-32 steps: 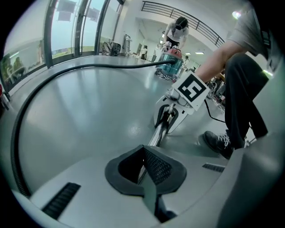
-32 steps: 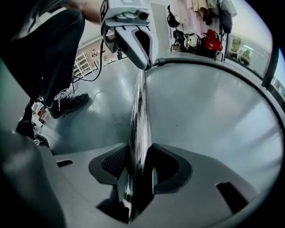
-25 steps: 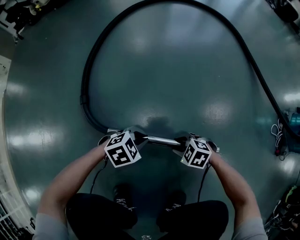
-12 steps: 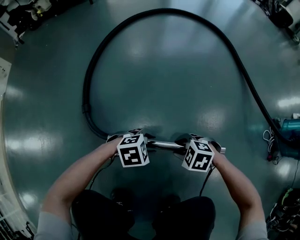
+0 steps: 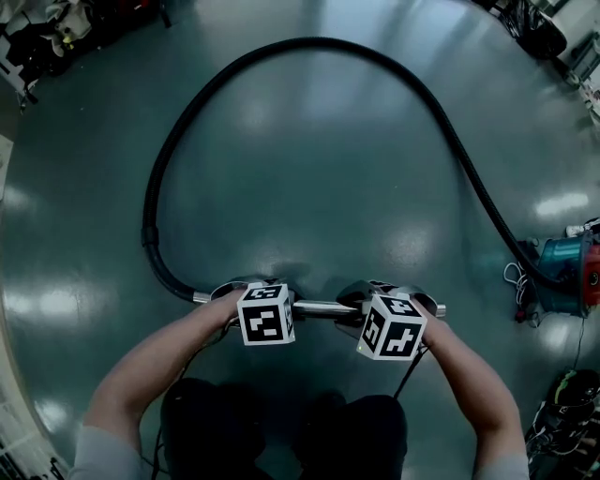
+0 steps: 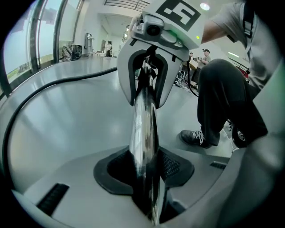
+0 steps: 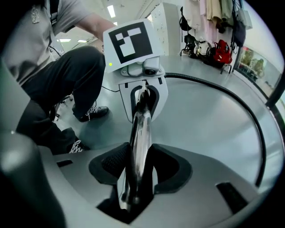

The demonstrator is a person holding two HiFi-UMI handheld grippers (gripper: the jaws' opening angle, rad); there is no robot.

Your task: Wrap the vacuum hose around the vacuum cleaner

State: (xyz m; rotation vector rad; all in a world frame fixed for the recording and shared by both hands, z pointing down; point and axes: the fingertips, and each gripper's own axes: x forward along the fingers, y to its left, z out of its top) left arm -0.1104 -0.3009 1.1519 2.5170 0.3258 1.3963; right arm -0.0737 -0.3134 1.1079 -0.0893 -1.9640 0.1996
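The left gripper (image 5: 251, 291) and right gripper (image 5: 377, 292) clamp the crosswise metal tube (image 5: 323, 306); the left jaws have just been closing on it. The vacuum cleaner (image 5: 565, 274) lies rightward, nearer the right gripper.

This place is looking like a big open work hall, something between a lab and an office. A wide, glossy grey floor (image 5: 309, 178) is reflecting rows of ceiling lights (image 7: 111, 10). Tall windows (image 6: 22, 44) are running along one side. Coats (image 7: 218, 13) and bags (image 7: 221, 52) are hanging on a rack by the wall. A few people (image 6: 205, 54) are working in the background. Loose cables (image 5: 520, 286) are lying beside a blue vacuum cleaner (image 5: 567, 274) at the floor's edge.
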